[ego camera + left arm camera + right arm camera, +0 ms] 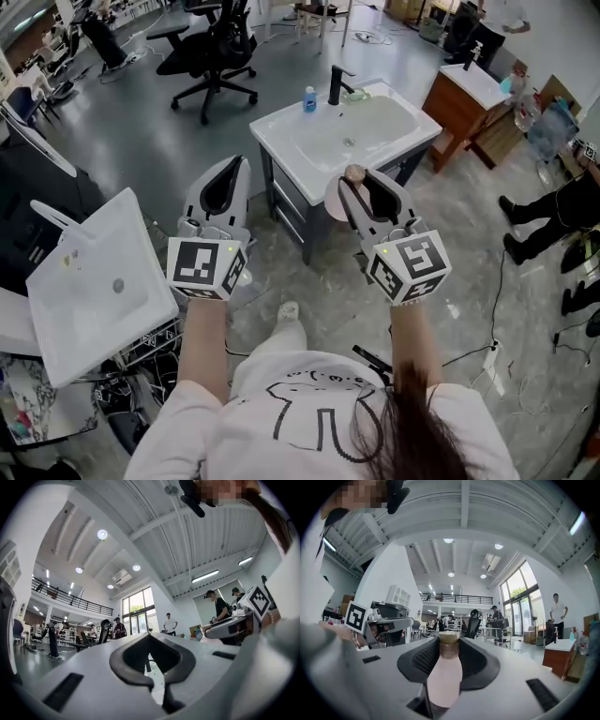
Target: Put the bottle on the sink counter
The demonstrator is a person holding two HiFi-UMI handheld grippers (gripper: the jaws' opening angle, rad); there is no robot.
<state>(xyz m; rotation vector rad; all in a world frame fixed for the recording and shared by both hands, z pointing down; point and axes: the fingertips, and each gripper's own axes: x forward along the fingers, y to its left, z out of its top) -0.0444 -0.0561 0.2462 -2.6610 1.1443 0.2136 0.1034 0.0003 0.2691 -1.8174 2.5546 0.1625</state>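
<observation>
A pale pink bottle [445,677] with a brownish cap is clamped between the jaws of my right gripper [449,642], neck pointing away from the camera. In the head view its cap [355,173] pokes out past the right gripper [357,187], which hovers in the air just in front of the white sink counter [281,131], near its front edge. My left gripper [234,169] is held level beside it to the left, shut with nothing in it. The left gripper view looks along those jaws [149,637] to the open hall and ceiling.
A black faucet [337,84] and a small blue bottle [309,98] stand at the back of the counter. A loose white basin [94,281] leans at my left. Behind are a black office chair [214,52] and a wooden vanity [464,98]; a person's legs [544,220] at right.
</observation>
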